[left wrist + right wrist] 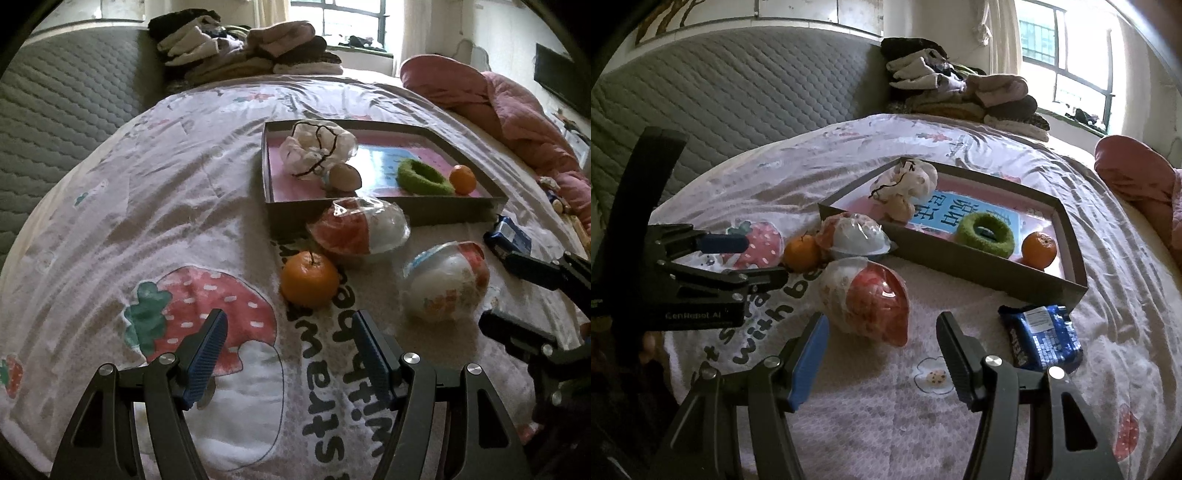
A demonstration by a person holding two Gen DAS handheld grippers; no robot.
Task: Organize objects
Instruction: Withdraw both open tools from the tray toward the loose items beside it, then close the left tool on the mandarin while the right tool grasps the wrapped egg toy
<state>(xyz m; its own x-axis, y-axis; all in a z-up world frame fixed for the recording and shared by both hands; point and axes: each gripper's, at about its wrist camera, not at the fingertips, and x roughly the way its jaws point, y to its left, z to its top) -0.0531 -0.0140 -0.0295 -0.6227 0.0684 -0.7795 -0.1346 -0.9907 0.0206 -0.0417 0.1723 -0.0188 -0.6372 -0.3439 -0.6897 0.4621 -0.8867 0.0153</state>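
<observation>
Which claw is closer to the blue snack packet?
Right. The right claw hangs open just beside the blue snack packet; the left claw is open far across the bed, near the loose orange.

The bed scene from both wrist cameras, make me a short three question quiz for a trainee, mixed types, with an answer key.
1. True or false: the green ring lies inside the box.
2. Multiple choice: which item lies on the bedspread outside the box? A) green ring B) blue snack packet C) white drawstring pouch
3. Fill in: the left gripper and right gripper both have jaws that are ____.

Key: 1 true. 2 B. 3 open; the left one points at an orange, the right one at a wrapped red and white package.
</observation>
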